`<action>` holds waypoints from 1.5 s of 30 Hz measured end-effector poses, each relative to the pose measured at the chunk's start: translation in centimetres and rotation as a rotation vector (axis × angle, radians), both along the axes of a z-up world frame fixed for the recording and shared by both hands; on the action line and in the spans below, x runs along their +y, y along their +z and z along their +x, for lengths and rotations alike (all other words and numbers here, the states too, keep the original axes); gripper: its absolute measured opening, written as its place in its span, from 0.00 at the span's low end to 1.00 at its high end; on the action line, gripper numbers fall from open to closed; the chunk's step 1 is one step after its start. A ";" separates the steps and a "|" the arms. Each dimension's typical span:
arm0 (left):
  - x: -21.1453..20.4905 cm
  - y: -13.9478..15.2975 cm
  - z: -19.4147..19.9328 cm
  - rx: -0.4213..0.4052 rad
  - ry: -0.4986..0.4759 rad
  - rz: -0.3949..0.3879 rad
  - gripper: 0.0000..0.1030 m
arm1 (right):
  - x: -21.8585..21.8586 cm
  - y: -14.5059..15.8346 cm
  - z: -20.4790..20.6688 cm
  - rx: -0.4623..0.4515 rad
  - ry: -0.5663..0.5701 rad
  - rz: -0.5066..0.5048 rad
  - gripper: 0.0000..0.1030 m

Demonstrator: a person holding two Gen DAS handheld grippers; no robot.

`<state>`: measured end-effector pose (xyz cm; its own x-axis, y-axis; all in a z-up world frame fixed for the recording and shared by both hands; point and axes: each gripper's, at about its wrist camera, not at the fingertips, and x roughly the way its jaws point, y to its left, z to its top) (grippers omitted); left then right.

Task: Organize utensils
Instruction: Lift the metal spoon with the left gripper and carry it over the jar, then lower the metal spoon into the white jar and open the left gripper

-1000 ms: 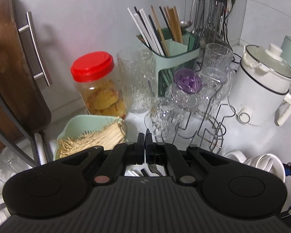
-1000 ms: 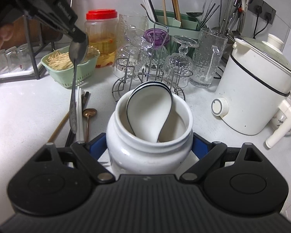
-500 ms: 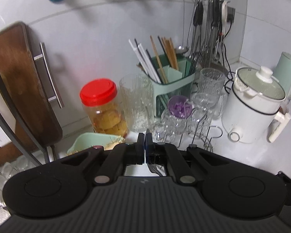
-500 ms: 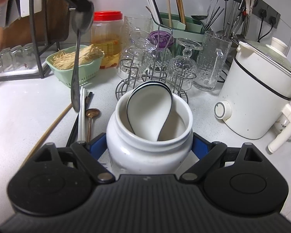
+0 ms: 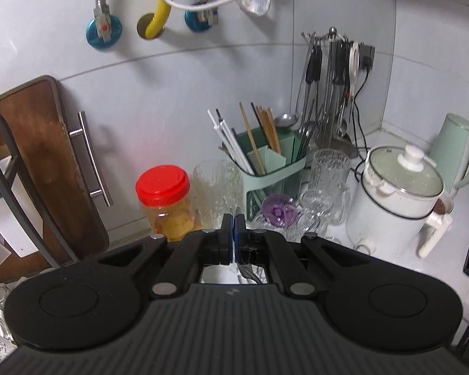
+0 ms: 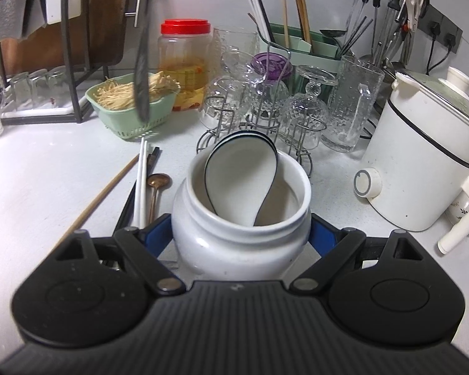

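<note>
My left gripper is shut on a metal spoon, whose thin edge shows between the pads. In the right wrist view the spoon hangs handle-down, high over the green basket; the left gripper itself is out of that frame. My right gripper is shut on a white ceramic jar that holds white soup spoons. White chopsticks, a copper spoon, a wooden chopstick and black chopsticks lie on the counter left of the jar. A green utensil holder with chopsticks stands by the back wall.
A red-lidded jar, a green basket of thin sticks, a wire rack of glasses and a tall glass mug crowd the back. A white cooker stands right. A dish rack with a cutting board stands left.
The left gripper has risen with the spoon, so its view now takes in more wall and pipes. The right gripper and the jar have stayed still.
</note>
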<state>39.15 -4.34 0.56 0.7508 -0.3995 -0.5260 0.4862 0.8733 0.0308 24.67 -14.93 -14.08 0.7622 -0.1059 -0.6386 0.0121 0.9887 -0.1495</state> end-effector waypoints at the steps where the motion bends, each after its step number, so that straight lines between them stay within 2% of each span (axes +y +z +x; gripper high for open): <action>1: 0.0 0.4 -0.2 -0.004 -0.001 -0.007 0.01 | 0.1 0.0 0.0 0.000 0.005 0.000 0.90; 7: -0.7 1.9 -1.5 -0.038 -0.038 -0.043 0.01 | 0.4 0.0 -0.2 -0.004 0.023 0.003 0.90; 14: -2.6 1.4 -2.5 -0.027 -0.095 -0.048 0.01 | 0.9 0.0 -0.1 -0.005 0.041 0.003 0.90; 21: -4.4 -0.3 -3.0 -0.010 -0.149 -0.015 0.01 | 1.1 -0.1 -0.1 -0.007 0.056 0.004 0.89; 29: -6.1 -2.5 -4.4 -0.020 -0.218 0.073 0.01 | 1.2 -0.1 0.0 -0.012 0.062 0.004 0.90; 34: -6.4 -3.4 -5.7 0.026 -0.268 0.114 0.01 | 1.2 -0.2 0.0 -0.014 0.065 0.004 0.90; 45: -6.1 -5.0 -6.5 0.226 -0.330 0.134 0.04 | 1.5 -0.2 0.0 -0.018 0.079 0.002 0.90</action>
<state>32.69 -10.41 -4.45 0.4539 -0.5163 -0.7263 0.7469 0.6649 -0.0059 24.65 -13.42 -14.28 0.7792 -0.0438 -0.6252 -0.0631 0.9870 -0.1478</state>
